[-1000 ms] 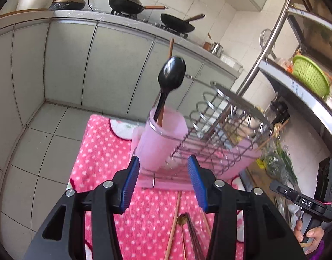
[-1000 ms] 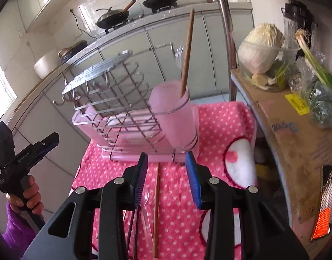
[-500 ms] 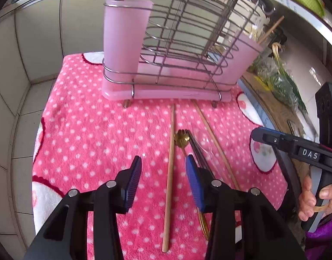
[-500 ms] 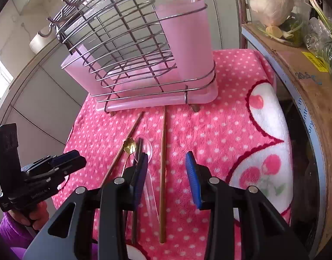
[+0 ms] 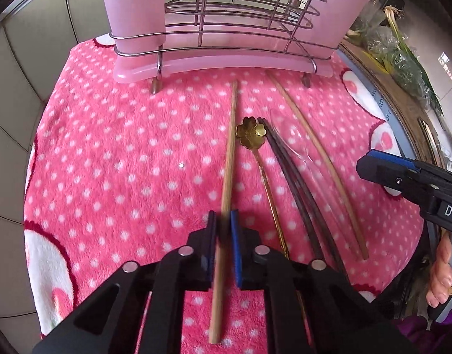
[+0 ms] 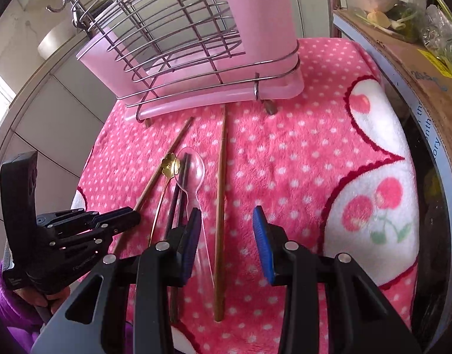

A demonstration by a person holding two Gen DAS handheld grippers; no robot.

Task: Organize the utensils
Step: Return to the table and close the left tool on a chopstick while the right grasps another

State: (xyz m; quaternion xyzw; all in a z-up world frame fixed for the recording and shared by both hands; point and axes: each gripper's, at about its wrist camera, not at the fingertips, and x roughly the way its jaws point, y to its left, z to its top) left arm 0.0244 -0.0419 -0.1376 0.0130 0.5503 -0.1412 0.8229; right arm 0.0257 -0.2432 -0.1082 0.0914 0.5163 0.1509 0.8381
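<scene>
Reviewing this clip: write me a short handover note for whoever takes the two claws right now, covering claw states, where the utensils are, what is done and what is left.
Left claw: jaws have just been closing, now shut on the light wooden chopstick, which lies on the pink cloth.
Right claw: open, holding nothing, low over another wooden chopstick and the clear plastic spoon.
On the cloth in front of the rack: gold flower spoon, dark chopsticks, one more wooden chopstick.
Done: one chopstick gripped, not yet lifted.
Left: put it in the rack's pink cup, then the rest.
</scene>
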